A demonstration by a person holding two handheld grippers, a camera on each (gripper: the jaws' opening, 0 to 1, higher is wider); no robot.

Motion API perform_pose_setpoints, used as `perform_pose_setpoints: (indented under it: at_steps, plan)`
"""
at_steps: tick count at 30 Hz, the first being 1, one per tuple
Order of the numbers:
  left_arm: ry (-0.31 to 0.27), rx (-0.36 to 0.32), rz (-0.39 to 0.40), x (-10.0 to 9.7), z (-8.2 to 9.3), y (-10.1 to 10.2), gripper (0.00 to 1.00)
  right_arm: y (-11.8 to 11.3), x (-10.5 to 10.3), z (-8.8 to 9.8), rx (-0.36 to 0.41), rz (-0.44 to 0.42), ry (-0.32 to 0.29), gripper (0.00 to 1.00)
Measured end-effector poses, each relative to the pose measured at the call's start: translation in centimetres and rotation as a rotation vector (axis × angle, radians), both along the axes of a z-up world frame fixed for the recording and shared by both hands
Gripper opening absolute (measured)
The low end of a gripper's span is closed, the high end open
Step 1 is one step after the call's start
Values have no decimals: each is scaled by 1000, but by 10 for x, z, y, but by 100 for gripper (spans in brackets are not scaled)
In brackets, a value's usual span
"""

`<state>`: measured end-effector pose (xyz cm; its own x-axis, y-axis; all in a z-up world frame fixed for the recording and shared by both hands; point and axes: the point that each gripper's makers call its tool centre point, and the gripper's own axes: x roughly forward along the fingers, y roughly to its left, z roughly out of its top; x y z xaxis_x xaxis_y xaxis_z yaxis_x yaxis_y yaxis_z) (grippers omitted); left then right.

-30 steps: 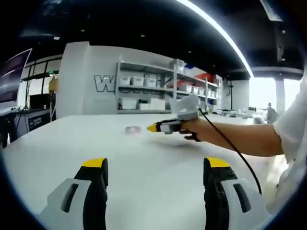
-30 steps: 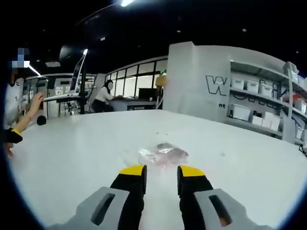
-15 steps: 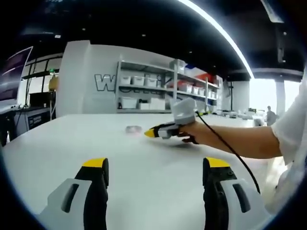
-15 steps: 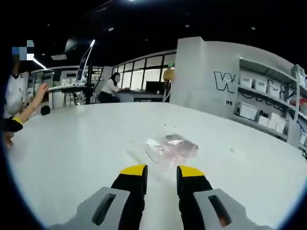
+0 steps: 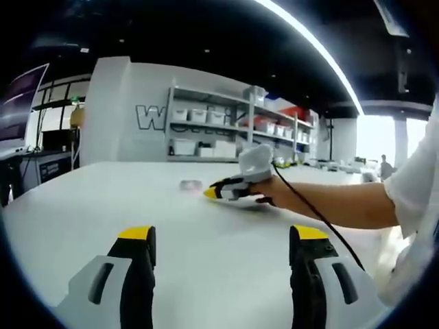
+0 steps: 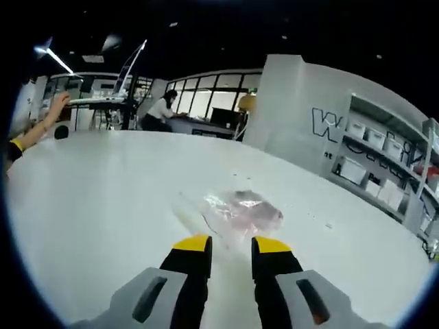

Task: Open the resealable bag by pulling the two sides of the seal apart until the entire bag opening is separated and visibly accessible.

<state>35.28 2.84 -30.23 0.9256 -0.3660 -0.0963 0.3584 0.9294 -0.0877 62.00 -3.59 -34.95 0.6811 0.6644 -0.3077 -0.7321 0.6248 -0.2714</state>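
Resealable bag lies flat at twelve o'clock, just beyond the narrowly parted right gripper; left gripper, spread wide, is farther off.

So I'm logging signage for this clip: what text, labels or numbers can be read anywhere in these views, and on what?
"W": large dark lettering on the white wall; the rest runs behind the metal shelving unit, unreadable.
"W": same lettering, right gripper view, rest cut off.
Small dark marks below it: too small to read.
Clear plastic resealable bag: no readable print.
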Motion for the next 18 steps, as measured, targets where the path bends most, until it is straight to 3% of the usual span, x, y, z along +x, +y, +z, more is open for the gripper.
perform_pose_setpoints:
  at_steps: [6,14,18]
  plan:
    - [3,-4,1,0,0,0,79,3,6,3,-9,11,-17,17]
    - [7,-8,2,-1,1,1,78,9,9,4,-6,49,-20,0]
    - [8,-8,3,0,1,1,78,10,15,9,30,44,-18,0]
